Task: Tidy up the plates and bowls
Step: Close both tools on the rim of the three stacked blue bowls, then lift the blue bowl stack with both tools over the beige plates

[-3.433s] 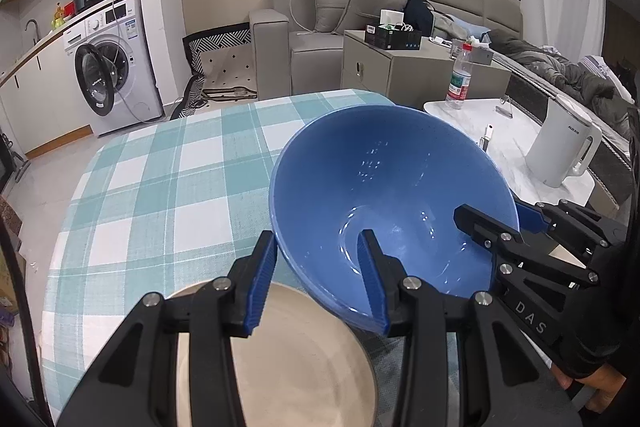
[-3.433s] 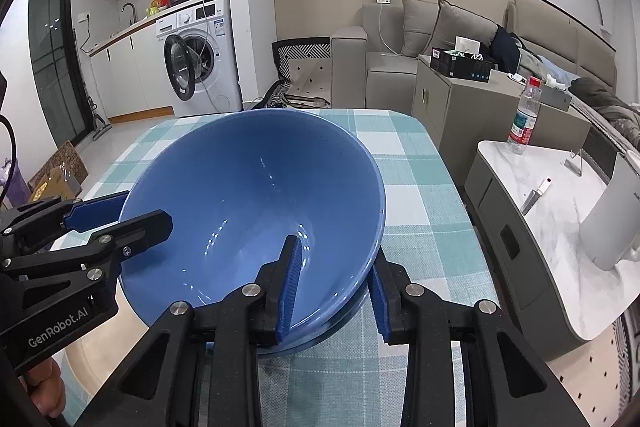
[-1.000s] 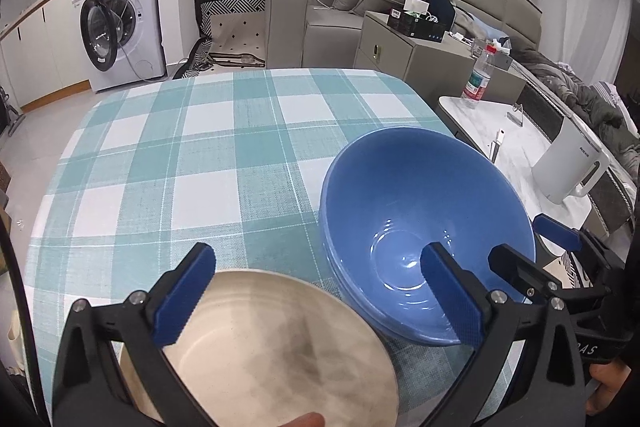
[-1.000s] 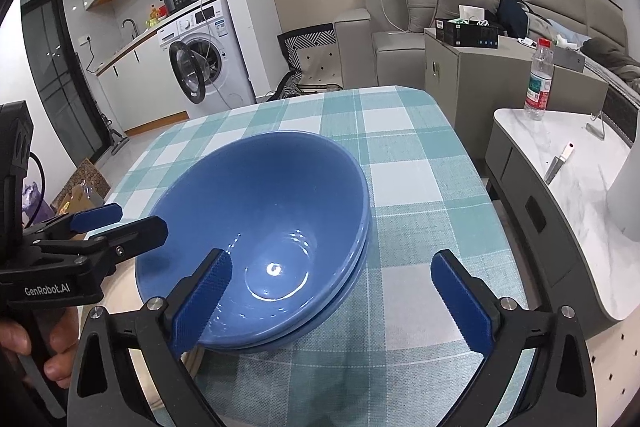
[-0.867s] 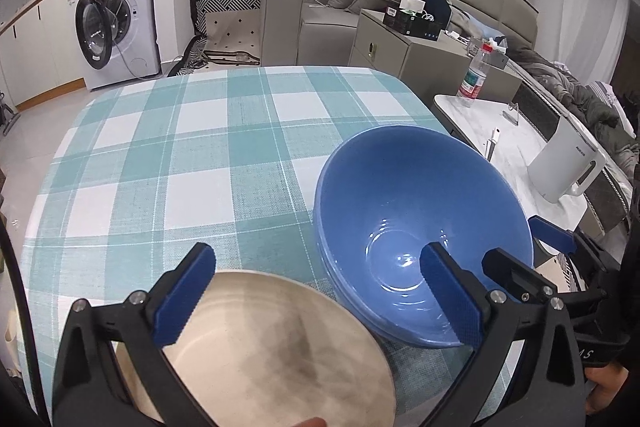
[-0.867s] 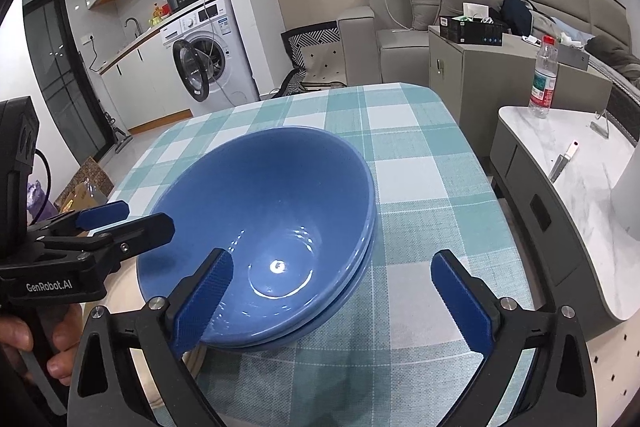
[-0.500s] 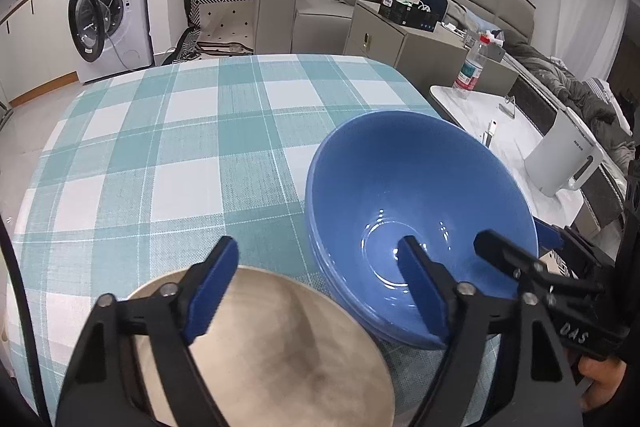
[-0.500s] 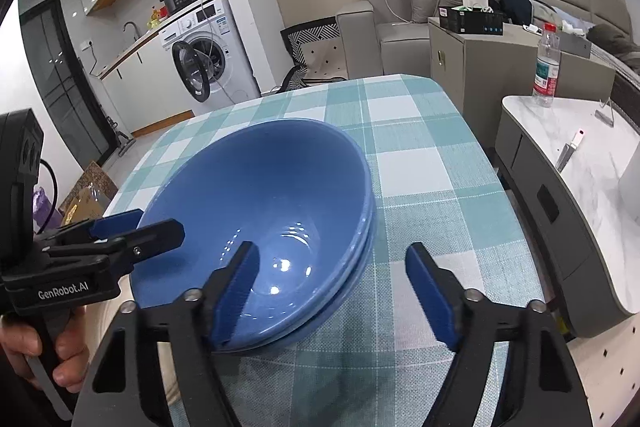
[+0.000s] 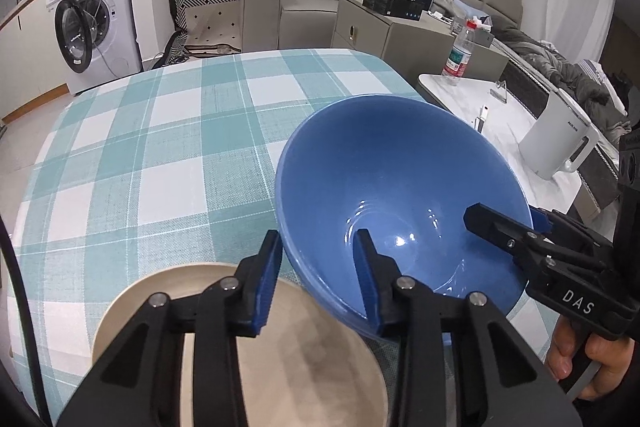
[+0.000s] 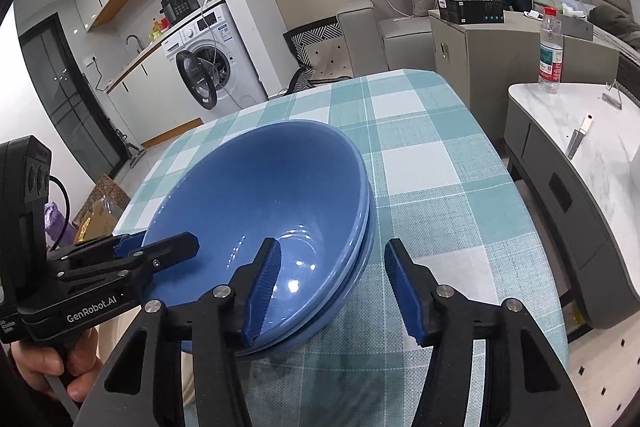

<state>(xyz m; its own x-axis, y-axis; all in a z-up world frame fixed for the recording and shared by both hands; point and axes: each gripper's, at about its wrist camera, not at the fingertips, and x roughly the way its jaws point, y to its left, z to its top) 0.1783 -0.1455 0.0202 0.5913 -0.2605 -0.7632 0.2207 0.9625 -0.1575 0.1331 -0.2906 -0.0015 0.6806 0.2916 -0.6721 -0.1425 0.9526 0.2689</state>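
Both tongs are black linkage frames with silver screws and ribbed blue pads: the left tongs [image 9: 316, 279] read "GenRobot.AI", the right tongs [image 10: 330, 287] "DAS". Bare-skinned fingers [image 10: 48, 363] grip each handle.

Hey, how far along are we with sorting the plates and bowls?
Done: the blue bowls sit nested as one stack on the checked table. In hand: the left tool and right tool each straddle the stack's rim, apparently to lift it. Left: the beige plate lies alone beside the stack.
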